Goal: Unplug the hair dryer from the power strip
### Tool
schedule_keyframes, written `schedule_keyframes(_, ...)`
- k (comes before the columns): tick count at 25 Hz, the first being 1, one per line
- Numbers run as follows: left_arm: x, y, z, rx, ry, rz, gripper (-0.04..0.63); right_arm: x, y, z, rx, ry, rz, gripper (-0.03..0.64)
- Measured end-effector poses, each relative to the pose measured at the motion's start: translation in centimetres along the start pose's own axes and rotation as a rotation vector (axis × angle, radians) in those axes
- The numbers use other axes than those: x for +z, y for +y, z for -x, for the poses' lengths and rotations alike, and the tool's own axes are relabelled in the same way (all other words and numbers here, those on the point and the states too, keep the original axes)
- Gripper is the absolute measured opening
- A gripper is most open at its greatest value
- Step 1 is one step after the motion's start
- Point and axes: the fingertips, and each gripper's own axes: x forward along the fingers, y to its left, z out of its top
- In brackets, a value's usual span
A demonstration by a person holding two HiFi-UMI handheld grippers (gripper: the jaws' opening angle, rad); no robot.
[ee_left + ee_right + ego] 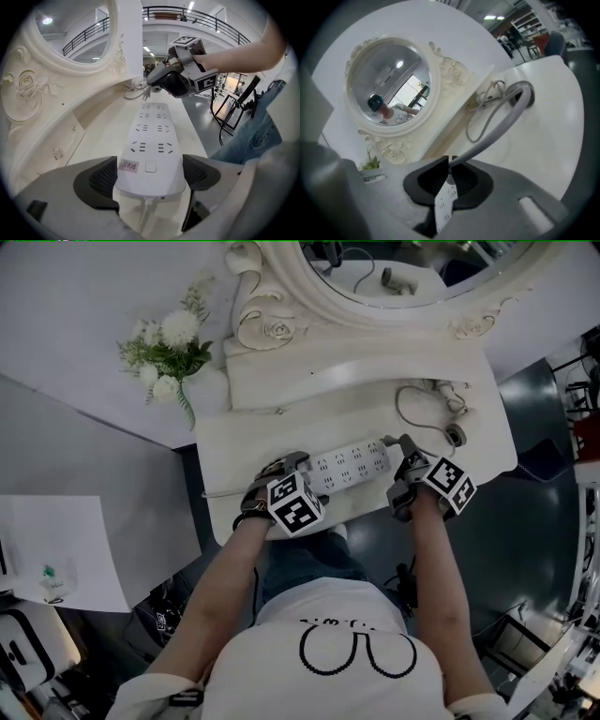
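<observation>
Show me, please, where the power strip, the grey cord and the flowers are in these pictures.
power strip (150, 140), left gripper view, on its socket face.
grey cord (502, 123), right gripper view, midway along its length.
flowers (176, 329), head view, on a white bloom.

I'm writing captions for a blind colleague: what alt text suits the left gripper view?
The left gripper clamps the near end of a white power strip lying on a white dresser, its visible sockets empty. Beyond its far end, the right gripper holds a plug clear of the strip, prongs showing.
</observation>
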Motion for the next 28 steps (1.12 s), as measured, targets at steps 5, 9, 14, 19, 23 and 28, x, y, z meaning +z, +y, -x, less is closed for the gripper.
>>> schedule_keyframes(5,0.0,0.0,0.0,-0.001,0.005,0.001,0.430,0.6,-3.8,-0.8,-0.108,-0.017,-0.080,0.023)
schedule_keyframes(9,0.0,0.0,0.0,-0.001,0.009,0.002,0.430,-1.0,-4.8,-0.8,-0.200,0.079,0.033,0.099)
schedule_keyframes(14,0.0,0.0,0.0,0.000,0.010,0.001,0.430,-3.2,-5.9,0.2,-0.268,0.204,0.119,0.265)
schedule_keyframes(19,0.0,0.0,0.0,0.001,0.011,0.003,0.430,-6.1,-5.5,1.4,-0.246,0.358,0.180,0.328)
schedule_keyframes(23,0.1,0.0,0.1,0.001,0.009,0.001,0.430,-6.3,-3.2,2.4,-0.143,0.366,0.203,0.328)
schedule_keyframes(28,0.2,-0.1,0.2,0.008,0.000,-0.002,0.430,-3.3,0.8,3.8,0.006,0.214,0.268,0.311)
